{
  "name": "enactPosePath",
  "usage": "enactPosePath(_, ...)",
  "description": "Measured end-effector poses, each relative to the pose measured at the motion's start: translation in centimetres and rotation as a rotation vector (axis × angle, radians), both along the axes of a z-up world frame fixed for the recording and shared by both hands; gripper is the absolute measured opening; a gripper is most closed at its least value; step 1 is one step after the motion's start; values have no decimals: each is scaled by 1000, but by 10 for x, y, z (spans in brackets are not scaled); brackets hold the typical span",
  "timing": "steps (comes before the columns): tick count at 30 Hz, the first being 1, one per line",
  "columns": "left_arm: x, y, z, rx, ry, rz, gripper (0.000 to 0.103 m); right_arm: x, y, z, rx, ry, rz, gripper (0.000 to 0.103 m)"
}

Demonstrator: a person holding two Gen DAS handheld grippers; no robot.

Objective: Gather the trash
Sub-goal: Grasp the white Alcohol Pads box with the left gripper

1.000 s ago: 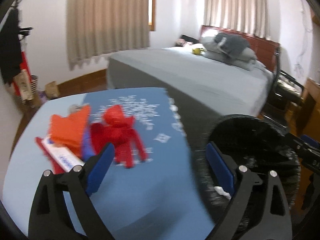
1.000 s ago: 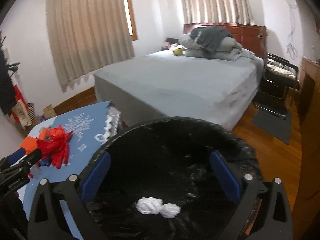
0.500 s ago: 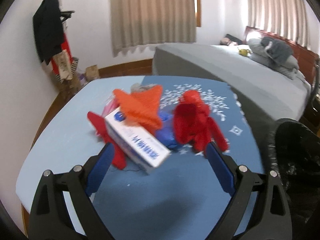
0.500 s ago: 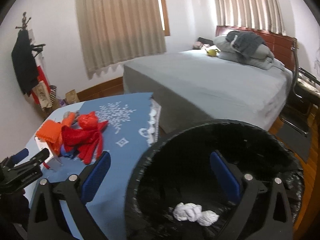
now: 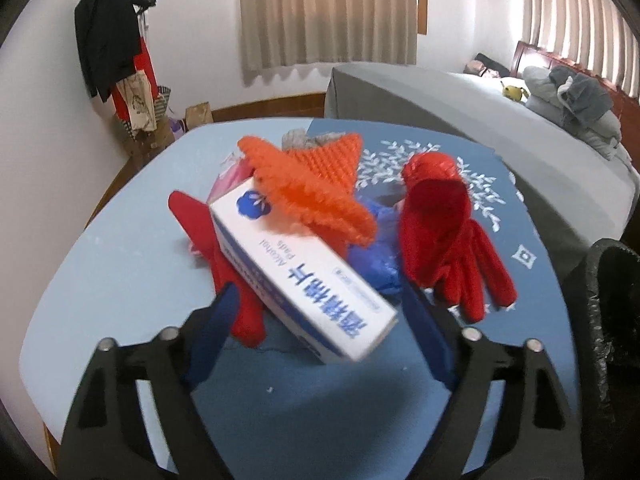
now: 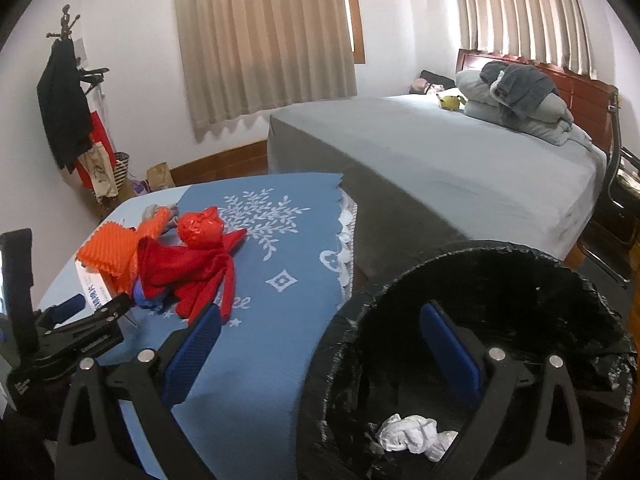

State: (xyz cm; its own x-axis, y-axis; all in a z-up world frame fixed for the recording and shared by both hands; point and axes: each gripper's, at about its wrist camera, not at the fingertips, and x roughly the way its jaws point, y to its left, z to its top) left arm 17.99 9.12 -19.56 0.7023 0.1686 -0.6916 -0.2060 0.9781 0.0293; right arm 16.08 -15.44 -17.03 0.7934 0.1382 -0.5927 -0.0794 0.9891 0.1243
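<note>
A pile lies on the blue table: a white alcohol-pads box, an orange foam net, red gloves, a blue bag. My left gripper is open, its fingers either side of the box's near end, not touching. My right gripper is open and empty above the rim of a black-lined bin holding crumpled white tissue. The pile also shows in the right wrist view, with my left gripper beside it.
A grey bed stands behind the table and bin. A coat rack with clothes and bags stands at the far left wall. A chair is at the right. The bin sits off the table's right edge.
My left gripper has swung left from the bin and closed in on the pile, the box now between its fingers. My right gripper has drifted left, over the bin's left rim.
</note>
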Motion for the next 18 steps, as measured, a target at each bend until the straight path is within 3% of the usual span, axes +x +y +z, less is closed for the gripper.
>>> enactPosePath(7, -14, 22, 2, -22, 8, -22, 62, 5, 17, -4, -2, 3, 35, 98)
enactPosePath(18, -29, 51, 0, -124, 0, -27, 58, 10, 48, -9, -18, 9, 102, 98)
